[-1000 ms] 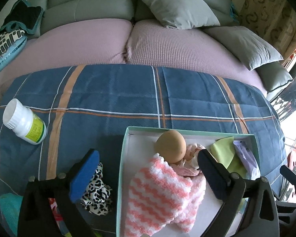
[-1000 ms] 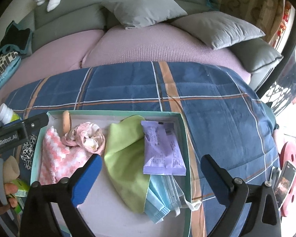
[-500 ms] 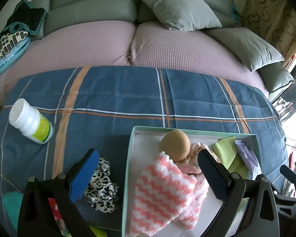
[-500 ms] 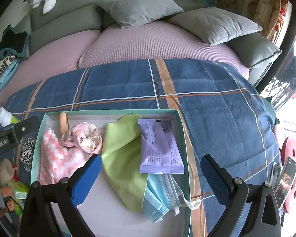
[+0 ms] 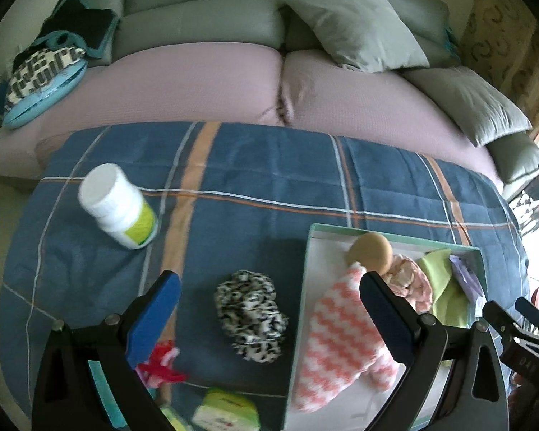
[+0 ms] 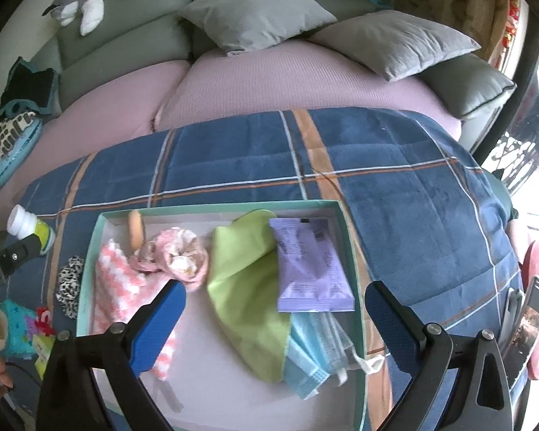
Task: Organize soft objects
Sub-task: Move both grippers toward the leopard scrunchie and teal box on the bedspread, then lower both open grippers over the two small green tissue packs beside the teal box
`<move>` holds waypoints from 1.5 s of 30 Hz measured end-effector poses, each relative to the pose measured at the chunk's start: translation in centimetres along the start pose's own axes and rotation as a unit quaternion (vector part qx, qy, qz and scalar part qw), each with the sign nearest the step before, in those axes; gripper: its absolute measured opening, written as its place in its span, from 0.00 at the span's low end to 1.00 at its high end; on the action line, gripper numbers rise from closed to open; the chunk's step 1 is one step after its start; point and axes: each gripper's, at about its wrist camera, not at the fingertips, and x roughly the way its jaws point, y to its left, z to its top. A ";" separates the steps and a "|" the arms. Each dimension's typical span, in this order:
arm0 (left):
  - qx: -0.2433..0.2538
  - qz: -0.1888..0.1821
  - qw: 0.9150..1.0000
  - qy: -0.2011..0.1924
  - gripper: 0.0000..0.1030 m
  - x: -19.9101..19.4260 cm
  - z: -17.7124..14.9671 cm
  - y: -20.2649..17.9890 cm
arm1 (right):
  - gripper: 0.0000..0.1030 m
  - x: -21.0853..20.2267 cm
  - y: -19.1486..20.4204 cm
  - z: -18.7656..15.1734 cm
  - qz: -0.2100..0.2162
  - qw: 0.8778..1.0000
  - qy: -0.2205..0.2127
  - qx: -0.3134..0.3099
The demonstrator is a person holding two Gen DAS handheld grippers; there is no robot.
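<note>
Left wrist: left gripper (image 5: 269, 300) spread wide, holding nothing, hovering over the blanket (image 5: 269, 179) with the scrunchie (image 5: 249, 316) lying between its fingers, just left of the box (image 5: 300, 287) wall. Scrunchie is black-and-white spotted, bunched into a loose ring, looks limp and easy to pinch. Box already holds the pink-white knit (image 5: 341, 330), a tan puff (image 5: 372, 251), a pink crumpled cloth (image 5: 411, 280) and a green cloth (image 5: 440, 287). Pill bottle (image 5: 120, 208) lies on its side well left, hard item, probably not part of the sort. Red fuzzy bit (image 5: 160, 362) and a green-white pack (image 5: 226, 409) sit near the bottom edge, too blurred to identify. Right wrist: right gripper (image 6: 275, 309) also wide apart and empty, hanging over the box middle above the green cloth (image 6: 248, 294). Purple packet (image 6: 311, 269) rests on it, blue masks (image 6: 312, 352) poke out below. Scrunchie (image 6: 70, 283) is visible outside the left wall. Judgement: mostly done, scrunchie looks next, a few leftovers on the left remain
</note>
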 end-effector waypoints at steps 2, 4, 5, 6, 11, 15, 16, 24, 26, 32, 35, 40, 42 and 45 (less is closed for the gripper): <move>-0.010 0.002 1.000 -0.002 0.97 -0.5 0.1 1.1 | 0.98 -0.2 0.8 0.0 0.006 1.000 -0.002 -0.007; -0.019 0.011 1.000 -0.004 0.97 -0.9 0.1 2.2 | 0.98 -0.2 1.6 0.0 0.013 1.000 -0.002 -0.015; -0.023 0.015 1.000 -0.006 0.97 -1.1 0.1 2.7 | 0.98 -0.1 2.0 0.0 0.017 1.000 -0.002 -0.019; -0.031 0.021 0.999 -0.009 0.97 -1.4 0.0 3.6 | 0.98 -0.1 2.6 -0.1 0.023 0.999 -0.002 -0.024; -0.072 0.047 0.996 -0.020 0.97 -2.7 -0.2 7.6 | 0.98 -0.1 4.8 -0.3 0.050 0.998 0.001 -0.037; -0.109 0.062 0.992 -0.027 0.97 -3.5 -0.7 10.8 | 0.98 -0.1 6.9 -0.5 0.070 0.996 0.000 -0.055; -0.115 0.064 0.991 -0.027 0.97 -3.6 -0.9 11.3 | 0.98 -0.1 7.5 -0.6 0.077 0.995 -0.001 -0.060; -0.149 0.076 0.986 -0.021 0.97 -3.9 -2.1 14.6 | 0.98 0.0 11.2 -1.3 0.118 0.989 0.001 -0.089; -0.153 0.074 0.985 -0.019 0.97 -3.8 -2.3 15.2 | 0.98 0.1 12.2 -1.6 0.127 0.987 0.004 -0.096; -0.172 0.065 0.983 -0.012 0.97 -3.8 -2.8 17.0 | 0.98 0.3 14.7 -2.1 0.146 0.982 0.006 -0.122; -0.186 0.064 0.980 -0.007 0.97 -3.6 -3.0 18.0 | 0.98 0.4 15.6 -2.4 0.152 0.979 0.007 -0.136; -0.210 0.051 0.976 0.001 0.97 -3.3 -3.2 19.0 | 0.98 0.6 16.6 -2.8 0.169 0.974 0.011 -0.150; -0.208 0.043 0.977 0.006 0.97 -3.2 -3.3 19.3 | 0.98 0.7 17.0 -2.9 0.175 0.972 0.012 -0.156; -0.195 0.049 0.979 0.013 0.97 -3.0 -3.2 19.6 | 0.98 1.0 17.5 -3.1 0.179 0.970 0.014 -0.164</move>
